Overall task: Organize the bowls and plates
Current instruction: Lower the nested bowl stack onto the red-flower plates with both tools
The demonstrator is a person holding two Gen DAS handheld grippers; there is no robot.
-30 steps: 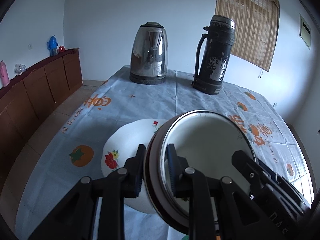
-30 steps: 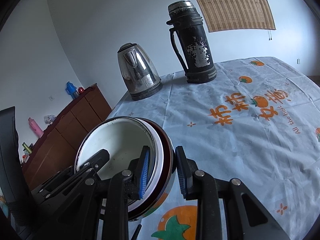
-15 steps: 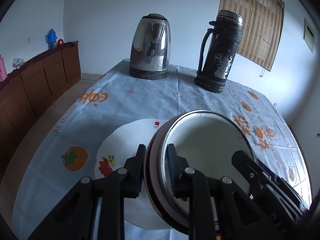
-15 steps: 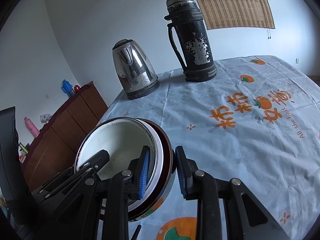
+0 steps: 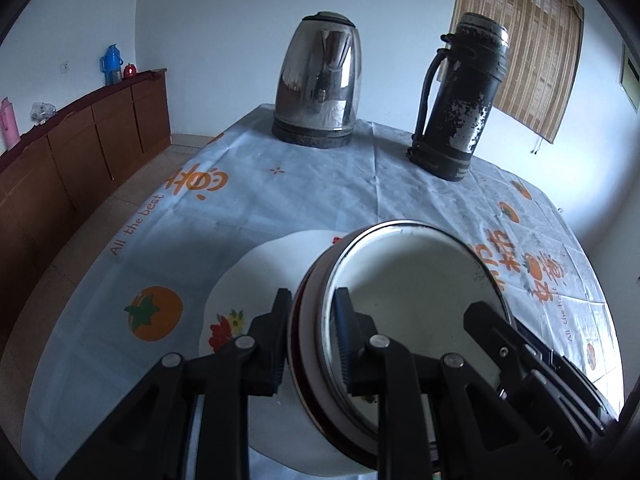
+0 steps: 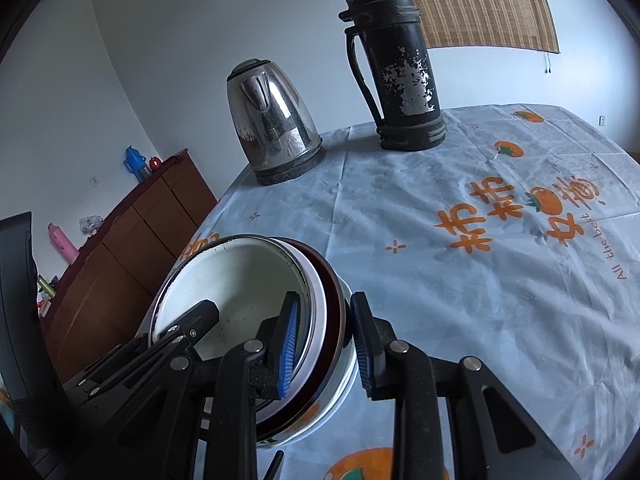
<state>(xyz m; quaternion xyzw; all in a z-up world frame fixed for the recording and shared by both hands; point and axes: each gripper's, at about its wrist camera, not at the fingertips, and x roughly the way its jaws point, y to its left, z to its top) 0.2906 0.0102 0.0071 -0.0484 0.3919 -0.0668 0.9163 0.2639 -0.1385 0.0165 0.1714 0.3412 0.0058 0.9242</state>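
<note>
Stacked bowls (image 5: 416, 300) clamped at opposite rims by left hand-held gripper (image 5: 310, 340) and right hand-held gripper (image 6: 326, 340), above plate (image 5: 256, 280).

I'm working in what looks like a home dining room. A table with a persimmon-print tablecloth (image 5: 304, 200) holds a steel electric kettle (image 5: 318, 84) and a worn black thermos flask (image 5: 460, 100). A brown wooden sideboard (image 5: 80, 140) lines the wall, and a bamboo blind (image 5: 516, 36) covers the window.

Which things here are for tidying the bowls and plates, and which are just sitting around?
For the job:
- stacked bowls, gripped by both tools
- flowered plate

Just sitting around:
- kettle
- black flask
- wooden cabinet
</note>
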